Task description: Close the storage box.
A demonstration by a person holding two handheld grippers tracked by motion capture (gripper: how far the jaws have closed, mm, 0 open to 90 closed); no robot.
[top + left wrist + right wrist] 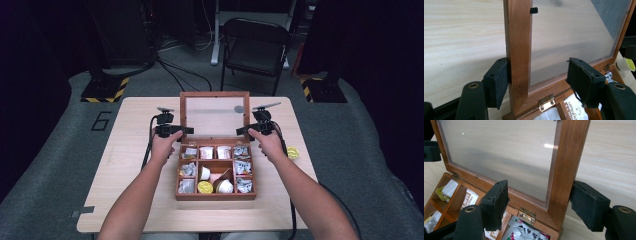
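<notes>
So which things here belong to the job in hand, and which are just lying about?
In the job:
- wooden box with compartments of sachets and cups
- its glazed lid, standing open
- left gripper and right gripper, each astride a side rail of the lid

Lying about:
- yellow-topped cup on the table
- folding chair behind

lid [215, 116] upright behind box [215, 195], between left claw [188, 130] and right claw [241, 131]

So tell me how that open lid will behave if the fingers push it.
The lid looks stiff: a solid wood frame around a clear pane. It would probably swing rather than bend, since brass hinges join it to the box. The pane may be fragile, so pushing on the frame seems safer.
</notes>
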